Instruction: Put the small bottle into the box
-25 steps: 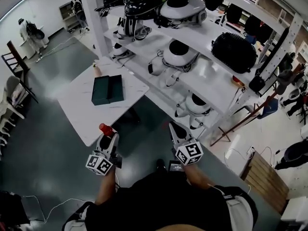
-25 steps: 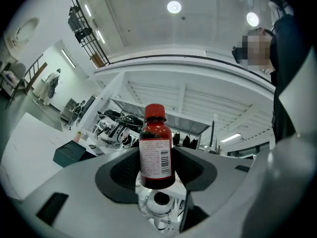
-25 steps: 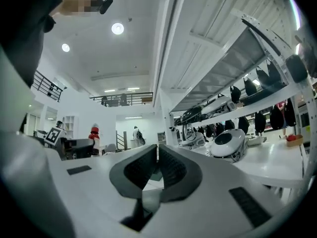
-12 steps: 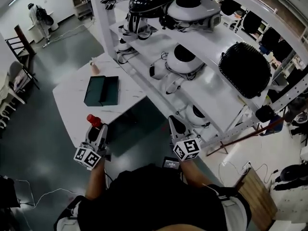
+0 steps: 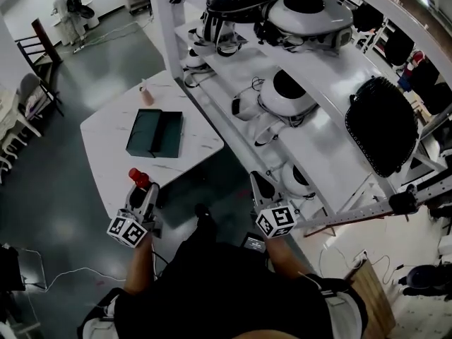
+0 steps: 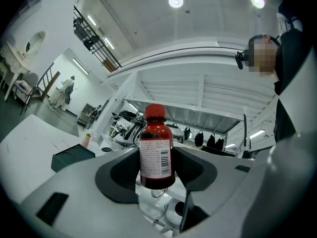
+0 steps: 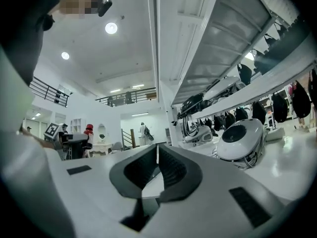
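Observation:
A small dark-red bottle (image 6: 156, 155) with a red cap and a white label stands upright between the jaws of my left gripper (image 6: 156, 168), which is shut on it. From the head view the bottle's cap (image 5: 137, 176) pokes up from the left gripper (image 5: 146, 191), held over the near corner of the white table (image 5: 106, 157). The dark green box (image 5: 155, 133) lies open on that table, farther ahead; it also shows as a dark box (image 6: 72, 157) at the left. My right gripper (image 5: 258, 187) hangs off the table's right, its jaws (image 7: 157, 158) shut on nothing.
A tall white shelf rack (image 5: 233, 129) with white and black robot heads runs along the table's right side. A small pink bottle (image 5: 147, 94) stands at the table's far end. Chairs (image 5: 32, 94) line the left wall. A person (image 5: 70, 6) stands far off.
The head view has swung left and the table sits closer and more central. Both grippers keep their pose, the left still holding the bottle.

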`<state>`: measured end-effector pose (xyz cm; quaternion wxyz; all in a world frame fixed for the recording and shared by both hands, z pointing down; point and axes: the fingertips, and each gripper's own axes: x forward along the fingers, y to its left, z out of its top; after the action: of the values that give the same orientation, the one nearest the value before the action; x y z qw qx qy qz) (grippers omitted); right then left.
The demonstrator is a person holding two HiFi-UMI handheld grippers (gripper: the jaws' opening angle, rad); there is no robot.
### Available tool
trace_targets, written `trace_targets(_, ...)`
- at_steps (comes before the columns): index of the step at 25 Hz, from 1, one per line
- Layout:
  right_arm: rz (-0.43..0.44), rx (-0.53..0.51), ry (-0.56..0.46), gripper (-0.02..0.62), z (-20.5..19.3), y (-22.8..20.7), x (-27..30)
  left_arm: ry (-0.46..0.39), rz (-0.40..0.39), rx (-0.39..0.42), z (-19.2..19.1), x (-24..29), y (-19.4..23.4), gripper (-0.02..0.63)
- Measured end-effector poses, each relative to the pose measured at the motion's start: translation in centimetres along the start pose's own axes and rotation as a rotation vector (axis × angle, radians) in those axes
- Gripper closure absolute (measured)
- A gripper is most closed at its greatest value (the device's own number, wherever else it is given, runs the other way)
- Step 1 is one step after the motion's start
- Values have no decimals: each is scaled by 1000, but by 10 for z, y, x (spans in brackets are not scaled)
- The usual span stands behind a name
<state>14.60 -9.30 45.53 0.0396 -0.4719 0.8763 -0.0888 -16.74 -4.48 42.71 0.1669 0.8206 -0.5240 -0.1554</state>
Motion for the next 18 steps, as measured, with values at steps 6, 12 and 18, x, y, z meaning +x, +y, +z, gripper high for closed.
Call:
trace_targets(6,-5,-7,39,558,-6,-19,51,14,15,-17,2,42,51,380)
trace_targets(12,20,-41,63,558,10,-37,133,6,2,-37,22,98,103,380)
trace_targets(18,46,-58,58,558,18,-40,219,80,-22,-37,39,151,148,380)
